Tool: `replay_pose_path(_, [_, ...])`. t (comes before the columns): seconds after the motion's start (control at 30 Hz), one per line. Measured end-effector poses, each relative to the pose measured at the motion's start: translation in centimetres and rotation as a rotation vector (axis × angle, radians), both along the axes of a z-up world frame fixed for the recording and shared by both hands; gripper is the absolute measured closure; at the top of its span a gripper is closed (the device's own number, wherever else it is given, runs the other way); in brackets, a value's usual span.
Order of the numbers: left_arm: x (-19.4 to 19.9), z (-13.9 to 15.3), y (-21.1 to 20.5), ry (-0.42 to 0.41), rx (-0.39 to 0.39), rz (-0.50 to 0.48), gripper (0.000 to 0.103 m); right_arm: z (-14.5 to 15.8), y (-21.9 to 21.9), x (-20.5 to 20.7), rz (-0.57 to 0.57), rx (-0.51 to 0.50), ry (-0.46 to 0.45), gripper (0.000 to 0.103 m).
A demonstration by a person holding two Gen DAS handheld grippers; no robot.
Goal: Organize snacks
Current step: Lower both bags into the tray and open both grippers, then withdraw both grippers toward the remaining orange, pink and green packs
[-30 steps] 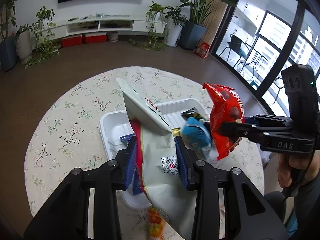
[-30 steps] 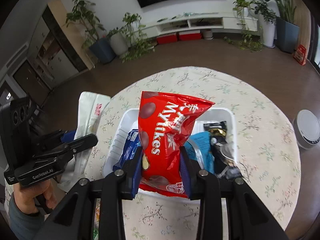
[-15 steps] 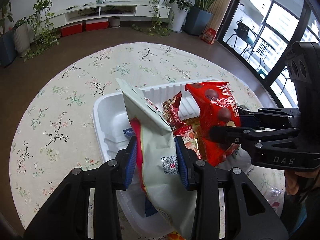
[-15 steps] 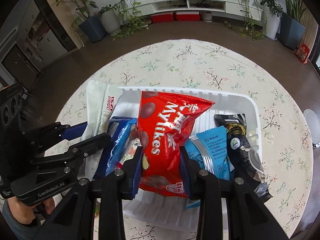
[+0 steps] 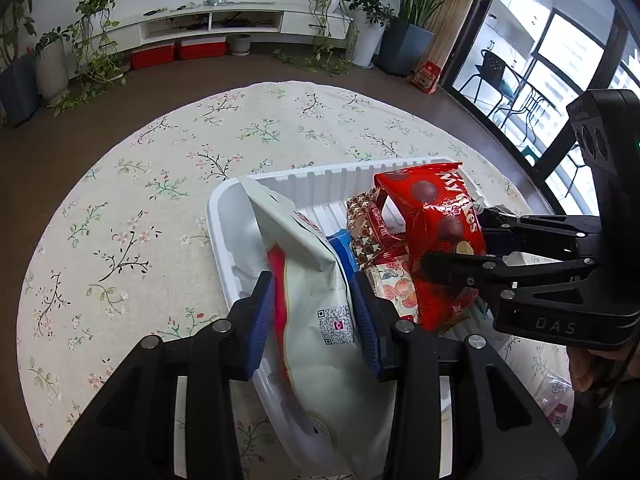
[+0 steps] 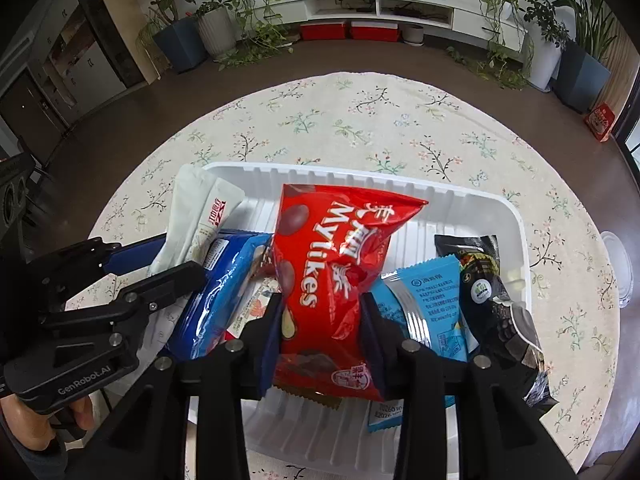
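A white ribbed tray sits on the round floral table. My left gripper is shut on a pale white snack bag and holds it over the tray's left part; the bag also shows in the right wrist view. My right gripper is shut on a red Mylikes bag over the tray's middle. In the tray lie a blue bag, a light blue packet, a black packet and a brown star-patterned packet.
The floral tablecloth spreads far and left of the tray. A clear round lid lies at the table's right edge. Loose wrappers lie near the front right. Plants and a TV shelf stand beyond.
Both grippers have come down and forward with their bags, so the white bag and the red bag now sit low over the tray. More packets in the tray have come into view.
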State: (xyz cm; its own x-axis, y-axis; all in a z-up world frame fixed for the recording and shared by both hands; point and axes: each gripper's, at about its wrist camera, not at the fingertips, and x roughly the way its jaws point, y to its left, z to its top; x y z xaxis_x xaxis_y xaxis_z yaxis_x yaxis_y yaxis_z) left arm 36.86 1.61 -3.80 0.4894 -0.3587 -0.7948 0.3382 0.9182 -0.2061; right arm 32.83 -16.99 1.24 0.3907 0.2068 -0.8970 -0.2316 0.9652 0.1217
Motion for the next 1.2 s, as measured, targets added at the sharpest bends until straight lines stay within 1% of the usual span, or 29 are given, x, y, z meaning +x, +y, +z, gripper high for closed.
replay_pose_path(0.03, [-0.1, 0.0, 0.0, 0.000, 0.003, 0.001, 0.062, -0.1, 0.2, 0.0, 0.001, -0.009, 0.000, 0.061])
replay_pose_path(0.1, [-0.1, -0.2, 0.1, -0.001, 0.004, 0.008, 0.055, -0.2, 0.4, 0.1, 0.001, -0.022, -0.003, 0.060])
replay_pose_path(0.17, [-0.2, -0.2, 0.4, -0.003, -0.012, 0.013, 0.054, -0.4, 0.5, 0.2, -0.001, -0.029, 0.000, 0.057])
replay_pose_path(0.23, [-0.4, -0.1, 0.5, -0.009, -0.016, 0.018, 0.053, -0.4, 0.5, 0.2, 0.000, -0.035, 0.001, 0.056])
replay_pose_path(0.3, [-0.5, 0.2, 0.5, -0.019, -0.019, 0.022, 0.050, -0.5, 0.6, 0.3, -0.001, -0.041, 0.003, 0.055])
replay_pose_path(0.33, [-0.8, 0.4, 0.6, -0.020, -0.021, 0.024, 0.050, -0.5, 0.6, 0.3, -0.003, -0.038, 0.004, 0.052])
replay_pose_path(0.43, [-1.4, 0.8, 0.8, -0.029, -0.027, 0.029, 0.048, -0.2, 0.5, 0.2, -0.009, -0.034, -0.001, 0.048])
replay_pose_path(0.47, [-1.5, 0.8, 0.9, -0.030, -0.030, 0.032, 0.045, -0.1, 0.4, 0.2, -0.011, -0.032, -0.003, 0.045])
replay_pose_path(0.5, [-1.5, 0.8, 1.1, -0.031, -0.036, 0.035, 0.044, 0.0, 0.3, 0.2, -0.017, -0.027, -0.004, 0.044])
replay_pose_path(0.63, [-1.8, 0.7, 1.6, -0.040, -0.051, 0.046, 0.043, 0.5, 0.0, 0.1, -0.032, -0.021, -0.008, 0.041])
replay_pose_path(0.67, [-2.0, 0.7, 1.8, -0.044, -0.057, 0.051, 0.040, 0.6, -0.1, 0.1, -0.036, -0.019, -0.011, 0.039])
replay_pose_path(0.73, [-2.2, 1.0, 2.0, -0.054, -0.073, 0.057, 0.039, 0.9, -0.3, -0.1, -0.046, -0.016, -0.016, 0.037])
replay_pose_path(0.8, [-2.7, 1.5, 2.2, -0.070, -0.085, 0.063, 0.034, 1.4, -0.5, -0.2, -0.053, -0.005, -0.025, 0.036])
replay_pose_path(0.97, [-4.3, 3.0, 2.9, -0.105, -0.127, 0.088, 0.009, 2.9, -1.3, -0.8, -0.070, 0.028, -0.053, 0.035])
replay_pose_path(1.03, [-5.2, 3.8, 3.2, -0.126, -0.135, 0.094, 0.006, 4.0, -2.0, -1.6, -0.079, 0.055, -0.080, 0.034])
replay_pose_path(1.07, [-6.0, 4.3, 3.3, -0.140, -0.138, 0.099, 0.005, 4.5, -2.5, -2.1, -0.084, 0.071, -0.094, 0.032])
replay_pose_path(1.1, [-6.6, 4.6, 3.5, -0.147, -0.141, 0.103, 0.001, 5.1, -3.2, -2.9, -0.094, 0.098, -0.113, 0.030])
replay_pose_path(1.13, [-7.2, 5.0, 3.8, -0.157, -0.145, 0.107, 0.000, 5.6, -3.7, -3.5, -0.103, 0.119, -0.125, 0.027])
replay_pose_path(1.2, [-8.6, 5.8, 4.2, -0.179, -0.146, 0.115, 0.000, 6.5, -5.0, -5.2, -0.118, 0.164, -0.151, 0.026])
